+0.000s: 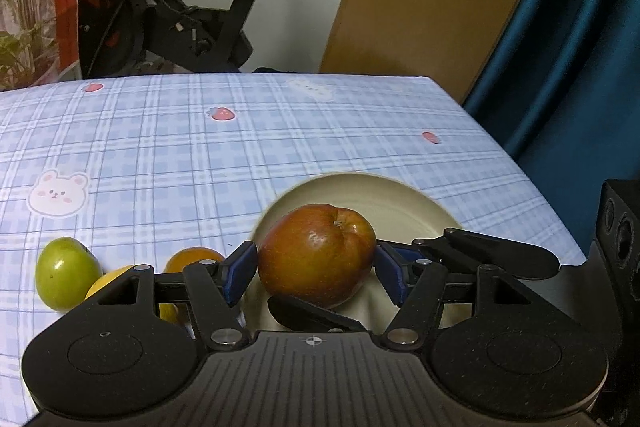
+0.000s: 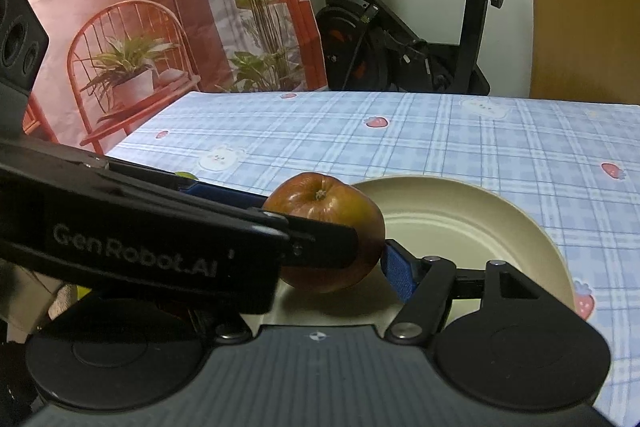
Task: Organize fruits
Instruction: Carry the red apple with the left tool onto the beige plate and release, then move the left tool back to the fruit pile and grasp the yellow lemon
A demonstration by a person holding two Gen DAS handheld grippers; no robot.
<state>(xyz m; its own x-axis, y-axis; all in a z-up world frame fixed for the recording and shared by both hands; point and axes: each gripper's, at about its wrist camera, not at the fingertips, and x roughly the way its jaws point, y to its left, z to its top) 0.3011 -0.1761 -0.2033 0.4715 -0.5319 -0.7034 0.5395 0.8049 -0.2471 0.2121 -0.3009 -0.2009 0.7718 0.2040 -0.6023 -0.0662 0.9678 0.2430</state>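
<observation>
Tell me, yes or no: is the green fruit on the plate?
No. In the left wrist view the green fruit lies on the checked tablecloth, well left of the cream plate, beside a yellow fruit.

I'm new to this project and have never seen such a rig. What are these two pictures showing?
No robot: a person holds a two-finger tool in each hand, with a wide-angle camera on each looking along its fingers. One picture comes from the left tool, one from the right tool. The left tool's blue pads grip a reddish apple over a cream plate; the right tool seems to grip it too, crosswise. On the checked tablecloth beside the plate lie a green fruit, a yellow fruit and an orange fruit.
</observation>
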